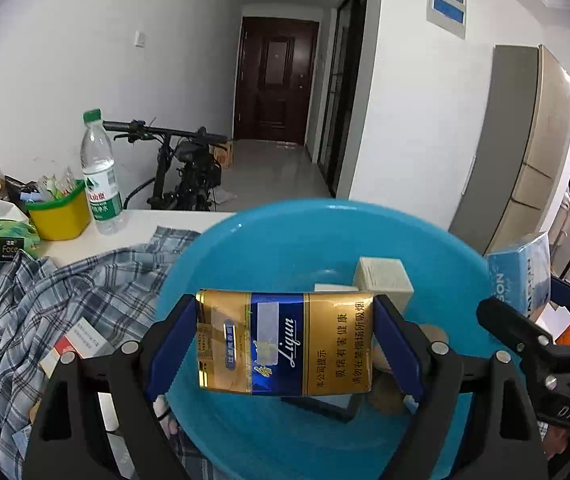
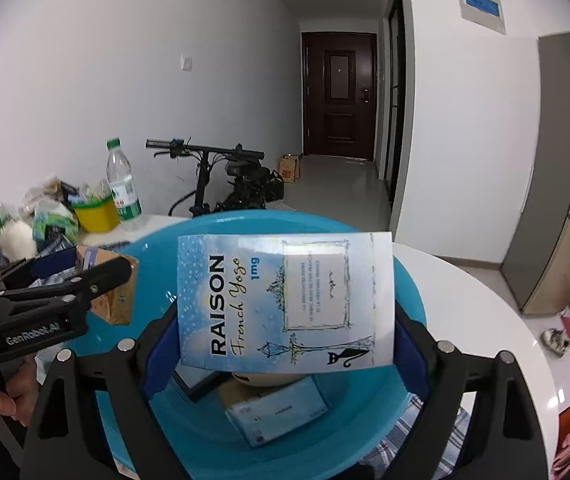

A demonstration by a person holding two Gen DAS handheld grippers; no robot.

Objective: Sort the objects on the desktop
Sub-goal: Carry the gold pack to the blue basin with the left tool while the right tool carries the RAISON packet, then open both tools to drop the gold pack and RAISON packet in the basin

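Gold and blue foil marks the cigarette pack (image 1: 285, 342) that is clamped crosswise between the wide-set jaws of the left gripper (image 1: 285, 344), both blue pads pressed against its short ends. It is held above the blue plastic basin (image 1: 245, 248), in which a pale cube-shaped block (image 1: 383, 280) and some flat items are seen. The light blue RAISON pack (image 2: 287, 302) is gripped the same way by the right gripper (image 2: 287, 344), its jaws spread wide and closed on the pack's sides, also over the basin, where a small white and blue box (image 2: 281, 412) lies near the bottom. A plaid shirt (image 1: 65, 304) is spread on the white tabletop (image 1: 141, 224) to the left of the basin. Farther left, a yellow tub (image 1: 61, 216) filled with sachets is seen beside a water bottle (image 1: 99, 172), and a black bicycle (image 1: 189, 172) stands beyond the tabletop's far edge.
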